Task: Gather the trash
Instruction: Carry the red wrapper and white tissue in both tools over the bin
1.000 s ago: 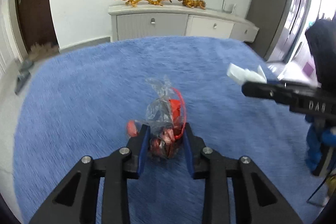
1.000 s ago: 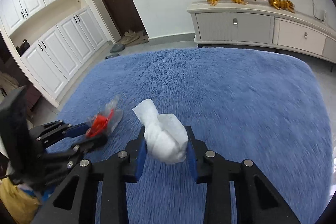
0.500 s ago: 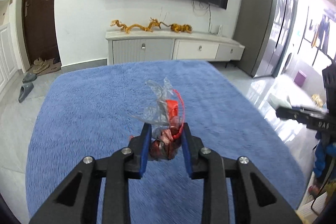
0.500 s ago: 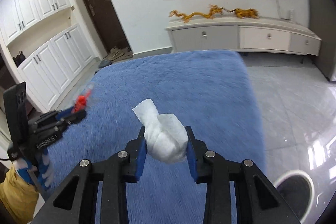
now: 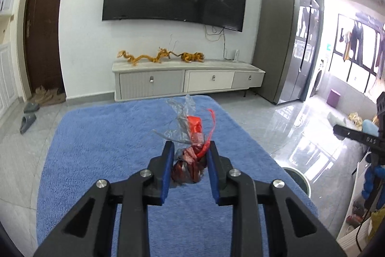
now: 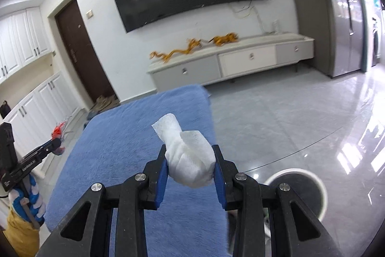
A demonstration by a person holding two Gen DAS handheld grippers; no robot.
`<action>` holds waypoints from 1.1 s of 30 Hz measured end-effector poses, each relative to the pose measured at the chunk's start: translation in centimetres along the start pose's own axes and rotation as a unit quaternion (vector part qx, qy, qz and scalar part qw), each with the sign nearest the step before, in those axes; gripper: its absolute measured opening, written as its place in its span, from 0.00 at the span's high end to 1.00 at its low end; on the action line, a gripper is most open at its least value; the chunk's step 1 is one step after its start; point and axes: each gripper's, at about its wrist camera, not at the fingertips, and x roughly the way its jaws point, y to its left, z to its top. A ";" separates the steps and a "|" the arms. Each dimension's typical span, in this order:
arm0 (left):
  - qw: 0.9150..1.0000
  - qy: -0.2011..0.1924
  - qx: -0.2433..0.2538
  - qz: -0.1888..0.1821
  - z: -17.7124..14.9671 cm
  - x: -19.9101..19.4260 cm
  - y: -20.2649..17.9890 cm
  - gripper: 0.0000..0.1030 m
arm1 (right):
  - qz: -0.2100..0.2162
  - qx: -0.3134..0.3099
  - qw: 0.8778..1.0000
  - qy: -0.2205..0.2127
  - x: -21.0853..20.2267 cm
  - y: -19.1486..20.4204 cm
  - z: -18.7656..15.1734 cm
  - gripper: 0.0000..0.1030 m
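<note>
White tissue sits pinched in the right gripper, raised over the blue rug's edge; the left gripper clamps a clear wrapper with red scraps; the round bin waits on the tiles at lower right; best practice: bring each load squarely over the rim before letting go, one at a time.
</note>
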 end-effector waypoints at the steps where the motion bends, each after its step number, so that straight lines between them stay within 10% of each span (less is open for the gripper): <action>1: 1.000 -0.002 0.007 0.001 0.1 -0.1 -0.7 0.75 | -0.003 0.001 1.000 -0.006 -0.6 -0.3 0.0 0.69; 17: 0.990 0.054 0.122 -0.037 0.7 5.2 -15.4 0.75 | -0.044 0.079 0.996 -0.022 -1.8 -10.3 -2.9 0.67; 33: 0.948 0.174 0.215 -0.160 -2.9 19.1 -32.1 0.74 | -0.088 0.190 0.977 0.033 2.8 -21.6 -8.4 0.67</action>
